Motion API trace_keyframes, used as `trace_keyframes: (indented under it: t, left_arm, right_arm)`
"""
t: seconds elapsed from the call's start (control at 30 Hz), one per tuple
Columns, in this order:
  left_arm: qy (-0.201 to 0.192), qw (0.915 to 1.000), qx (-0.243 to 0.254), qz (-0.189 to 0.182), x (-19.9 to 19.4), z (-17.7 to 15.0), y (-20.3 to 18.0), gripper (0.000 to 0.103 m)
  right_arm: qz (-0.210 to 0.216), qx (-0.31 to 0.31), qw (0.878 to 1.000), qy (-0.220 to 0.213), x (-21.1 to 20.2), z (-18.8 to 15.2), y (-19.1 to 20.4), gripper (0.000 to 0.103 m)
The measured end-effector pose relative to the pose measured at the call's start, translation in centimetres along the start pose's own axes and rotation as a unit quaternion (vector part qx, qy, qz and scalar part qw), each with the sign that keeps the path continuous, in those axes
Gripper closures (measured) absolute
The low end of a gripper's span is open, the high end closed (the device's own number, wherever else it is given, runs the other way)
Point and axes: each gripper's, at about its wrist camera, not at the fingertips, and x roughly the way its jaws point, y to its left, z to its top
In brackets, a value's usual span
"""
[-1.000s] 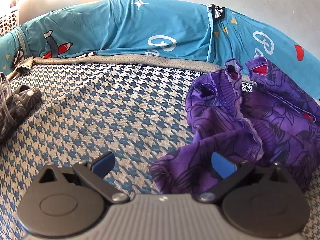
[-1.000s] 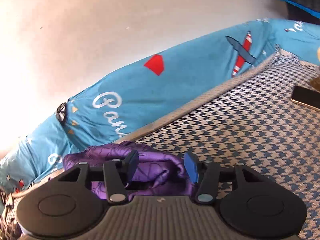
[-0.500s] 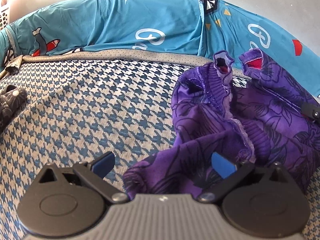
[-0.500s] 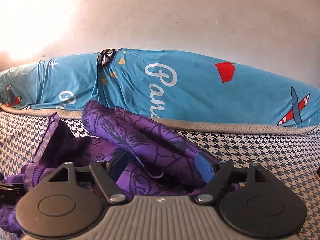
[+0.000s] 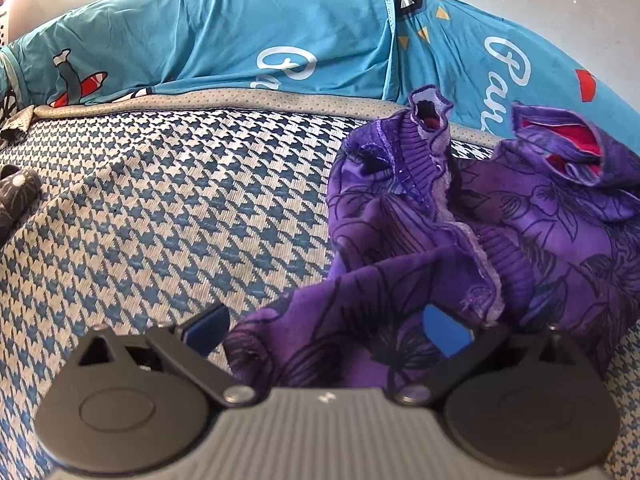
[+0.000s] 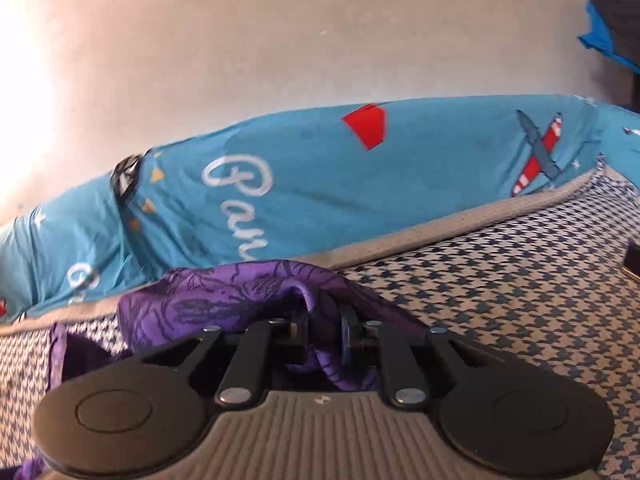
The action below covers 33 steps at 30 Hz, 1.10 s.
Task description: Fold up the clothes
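A crumpled purple garment (image 5: 500, 240) with a dark leaf print and a red lining lies on the blue-and-white houndstooth mattress (image 5: 168, 208). My left gripper (image 5: 326, 330) is open low over its near edge; a fold of the cloth lies between the blue pads without being pinched. In the right wrist view the same purple garment (image 6: 224, 300) is bunched up in front of my right gripper (image 6: 325, 330), whose jaws are closing with a fold of the fabric squeezed between the pads.
A long blue printed cushion (image 5: 280, 36) (image 6: 360, 184) runs along the pale wall behind the mattress. A dark patterned cloth (image 5: 16, 196) lies at the left edge. A dark flat object (image 6: 633, 264) sits on the mattress at the right edge.
My right gripper's jaws went from wide apart around the purple cloth to pinched together on a fold. In the left wrist view the garment's near fold has slid leftwards between the open jaws.
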Motion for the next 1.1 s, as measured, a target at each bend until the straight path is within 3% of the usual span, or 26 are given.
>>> trace_keyframes:
  t: [0.13, 0.27, 0.33, 0.47, 0.63, 0.77, 0.9, 1.03, 1.1]
  left_arm:
    - [-0.008, 1.0000, -0.003, 0.004, -0.2, 0.1, 0.2, 0.000]
    - [-0.018, 0.9997, -0.015, 0.008, -0.5, 0.3, 0.6, 0.000]
    - [-0.023, 0.9994, -0.021, 0.015, -0.7, 0.4, 0.9, 0.000]
    - [-0.032, 0.9984, -0.037, 0.030, -0.8, 0.6, 1.4, 0.000]
    - [-0.027, 0.9972, -0.052, 0.047, -1.0, 0.7, 2.1, 0.000]
    - [-0.019, 0.9977, -0.042, 0.051, -1.3, 0.4, 1.9, 0.000]
    - [-0.010, 0.9984, -0.033, 0.045, -1.5, 0.1, 1.8, 0.000]
    - [-0.012, 0.9988, -0.029, 0.037, -2.2, -0.1, 2.0, 0.000]
    - [-0.014, 0.9988, -0.031, 0.036, -2.6, -0.1, 2.2, 0.000]
  right_arm:
    - [-0.082, 0.102, 0.991, -0.011, 0.0, 0.9, -4.6, 0.091]
    - [-0.208, 0.167, 0.963, -0.030, -0.9, 1.3, -8.7, 0.091]
    - [-0.225, 0.197, 0.954, -0.022, -1.3, 1.4, -10.6, 0.089]
    - [-0.189, 0.179, 0.965, -0.020, -2.0, 1.7, -10.7, 0.089]
    - [-0.076, 0.116, 0.990, 0.018, -1.8, 1.0, -7.1, 0.088]
    - [0.004, 0.040, 0.998, 0.052, -2.3, -0.8, -2.9, 0.085]
    - [0.080, -0.038, 0.993, 0.076, -3.6, -2.9, 0.8, 0.073]
    - [0.147, -0.111, 0.978, 0.099, -5.1, -4.9, 3.2, 0.048]
    - [0.160, -0.158, 0.969, 0.103, -5.9, -6.1, 4.3, 0.042]
